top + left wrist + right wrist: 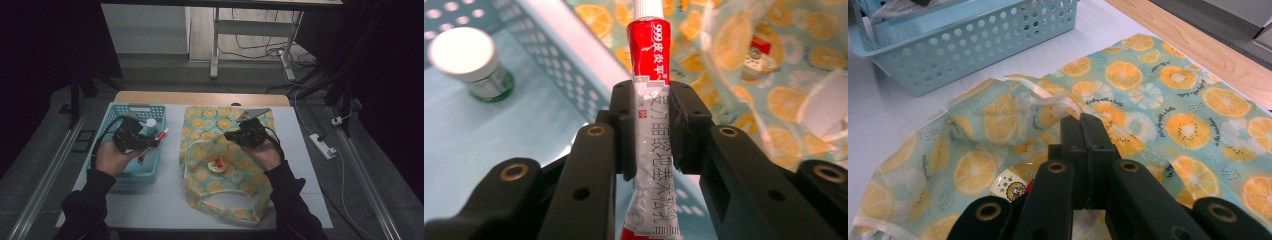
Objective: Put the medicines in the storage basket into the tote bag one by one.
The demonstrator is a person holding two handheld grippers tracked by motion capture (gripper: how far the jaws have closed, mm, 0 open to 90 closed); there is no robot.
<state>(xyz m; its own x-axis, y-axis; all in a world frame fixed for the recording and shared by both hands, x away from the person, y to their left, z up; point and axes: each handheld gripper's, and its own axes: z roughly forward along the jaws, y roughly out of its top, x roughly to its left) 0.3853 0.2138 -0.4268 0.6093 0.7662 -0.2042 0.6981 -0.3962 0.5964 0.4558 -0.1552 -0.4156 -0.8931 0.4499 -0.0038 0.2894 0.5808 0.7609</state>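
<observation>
Red-and-white soft plastic ointment tube clamped mid-body between the jaws of the left gripper, held above the rim of the light-blue perforated plastic basket, cap end pointing toward the bag. Right gripper jaws squeezed together on the edge of the orange-slice-print translucent plastic bag, lifting it to keep the mouth open on the white table. Progress, as I judge it: roughly midway. One small round gold-lidded tin already sits inside the bag; the tube is out of the basket but not yet in. A white-capped green bottle is left in the basket. Hard to tell: the tube's cap is cut off at the frame top, its tail at the bottom; the tin label is blurred; whether the basket holds more items is unclear.
</observation>
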